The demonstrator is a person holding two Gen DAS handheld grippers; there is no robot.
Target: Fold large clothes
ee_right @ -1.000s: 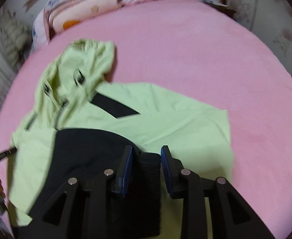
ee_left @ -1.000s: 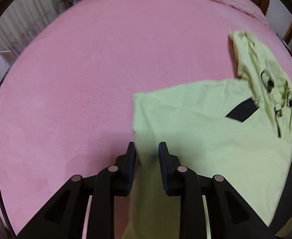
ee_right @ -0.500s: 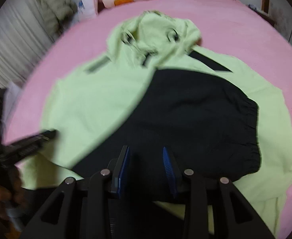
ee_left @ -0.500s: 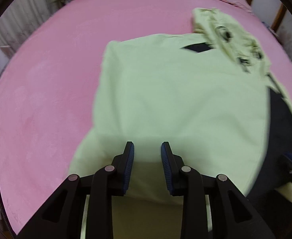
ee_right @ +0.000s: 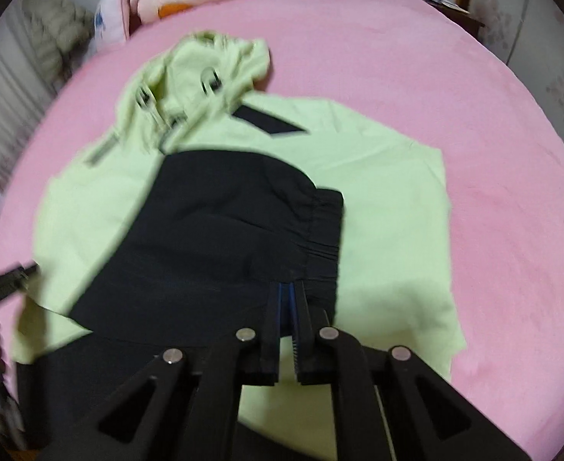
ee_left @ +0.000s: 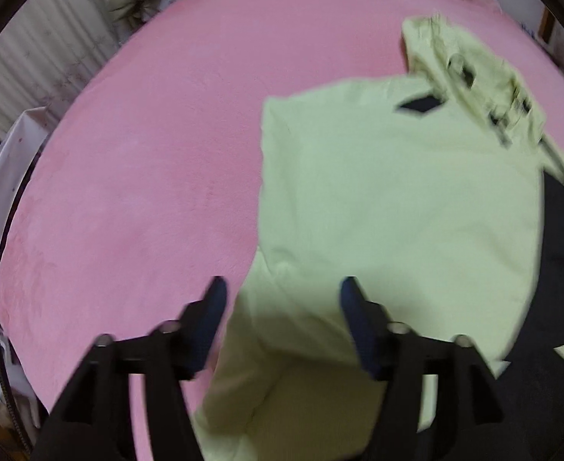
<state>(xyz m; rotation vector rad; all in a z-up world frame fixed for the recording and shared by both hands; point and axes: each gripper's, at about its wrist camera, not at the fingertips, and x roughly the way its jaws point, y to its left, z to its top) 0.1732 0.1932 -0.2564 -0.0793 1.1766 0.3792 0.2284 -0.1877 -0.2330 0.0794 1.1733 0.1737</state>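
Left wrist view: left tool (ee_left: 280,292) at bottom centre, jaws wide apart, nothing pinched, they have just been opening; a second ago they sat close on a pale green fold, so that fold is let go. Light green hooded jacket (ee_left: 397,199) lies flat on the pink bed (ee_left: 147,153), filling the right half of frame, hood (ee_left: 470,77) at upper right, black panel (ee_left: 562,238) at the right edge. Pillows and bedding along the top edge, blurred. A green flap lies under and between the open jaws at bottom centre, not gripped. Right wrist view: right tool (ee_right: 290,296) at bottom centre, jaws together, just been closing; the tips sit over the black sleeve (ee_right: 224,230) near its gathered cuff (ee_right: 326,226), cannot tell if any cloth is actually nipped between them. Jacket centre frame, hood at upper left of centre, black sleeve folded across the green body. Left tool's tip shows at the left edge, off the cloth. Versus a second ago: the jacket sits more centred in frame and the sleeve is spread flat rather than bunched at the jaws. Handling: thin, soft, light fabric, likely slick shell, will slide and sag, no stiffness; take hold at hems, cuff or shoulder seams, pinching a doubled edge, and drag low over the bed so folds don't spill.
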